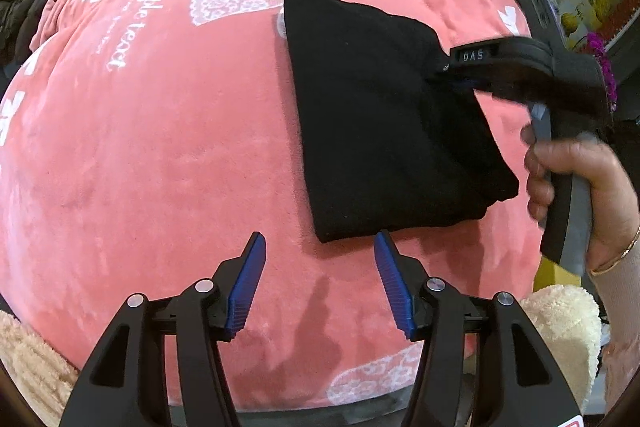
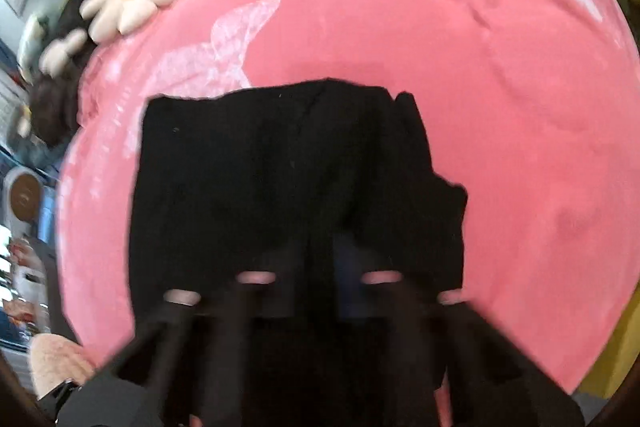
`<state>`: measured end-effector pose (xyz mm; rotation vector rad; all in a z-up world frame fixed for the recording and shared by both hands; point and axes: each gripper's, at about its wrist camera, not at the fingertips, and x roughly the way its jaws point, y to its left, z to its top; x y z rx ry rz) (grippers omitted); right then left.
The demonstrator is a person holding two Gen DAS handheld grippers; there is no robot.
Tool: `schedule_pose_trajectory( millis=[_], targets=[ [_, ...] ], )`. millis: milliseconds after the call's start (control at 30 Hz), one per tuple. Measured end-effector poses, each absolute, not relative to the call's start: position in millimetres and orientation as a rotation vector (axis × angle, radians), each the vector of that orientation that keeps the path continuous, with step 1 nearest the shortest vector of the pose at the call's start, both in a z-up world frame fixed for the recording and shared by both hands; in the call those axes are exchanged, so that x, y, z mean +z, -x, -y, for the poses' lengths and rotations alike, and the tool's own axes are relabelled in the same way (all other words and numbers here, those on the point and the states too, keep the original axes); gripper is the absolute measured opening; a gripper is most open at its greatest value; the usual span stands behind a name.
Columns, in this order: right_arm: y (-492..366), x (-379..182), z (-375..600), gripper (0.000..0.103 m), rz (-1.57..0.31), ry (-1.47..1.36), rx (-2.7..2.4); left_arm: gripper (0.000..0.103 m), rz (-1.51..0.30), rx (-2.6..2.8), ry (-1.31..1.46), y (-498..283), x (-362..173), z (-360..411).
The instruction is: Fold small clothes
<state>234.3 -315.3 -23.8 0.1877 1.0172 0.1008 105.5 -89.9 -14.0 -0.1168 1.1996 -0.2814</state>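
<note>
Fingers of right gripper (image 1: 460, 77) pinch the soft, limp black garment (image 1: 384, 115) at its edge; left gripper (image 1: 320, 287) hovers open, empty.

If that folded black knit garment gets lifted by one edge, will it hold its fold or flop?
Probably flop: the folded black knit garment already sags in soft layers where the right tongs pinch its edge. It looks light, hardly denting the pink plush blanket. That fuzzy surface likely grips it, so a push would bunch it rather than slide it.
</note>
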Motion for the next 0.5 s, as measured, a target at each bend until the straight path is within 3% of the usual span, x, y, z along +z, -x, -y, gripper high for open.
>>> schedule_pose_trajectory(
  millis=[100, 233, 333, 400, 433, 467, 500],
  targets=[
    [-224.6, -2.5, 320.7, 0.005, -0.927, -0.199, 0.081, 0.054, -1.208, -0.283, 0.117, -109.0, -16.8, 89.0],
    [-232.8, -58.0, 324.9, 0.005, -1.063, -0.149, 0.044, 0.054, -1.220, -0.283, 0.109, -113.2, -21.7, 91.0],
    [-217.7, -35.0, 329.3, 0.013, -1.011, -0.189, 0.059, 0.054, -1.229, -0.281, 0.094, -115.6, -23.8, 93.1],
    [-198.0, -19.5, 341.7, 0.032, -0.963, -0.266, 0.076, 0.055, -1.227, -0.283, 0.083, -116.7, -22.7, 94.3],
    [-189.3, -15.9, 347.1, 0.060, -0.945, -0.281, 0.058, 0.056, -1.222, -0.289, 0.092, -117.9, -21.1, 93.6],
    [-180.9, -13.5, 351.5, 0.073, -0.929, -0.290, 0.041, 0.064, -1.218, -0.295, 0.112, -119.8, -19.4, 91.9],
    [-169.1, -14.6, 358.4, 0.073, -0.925, -0.302, 0.031, 0.069, -1.213, -0.304, 0.143, -122.1, -17.8, 89.3]
  ],
)
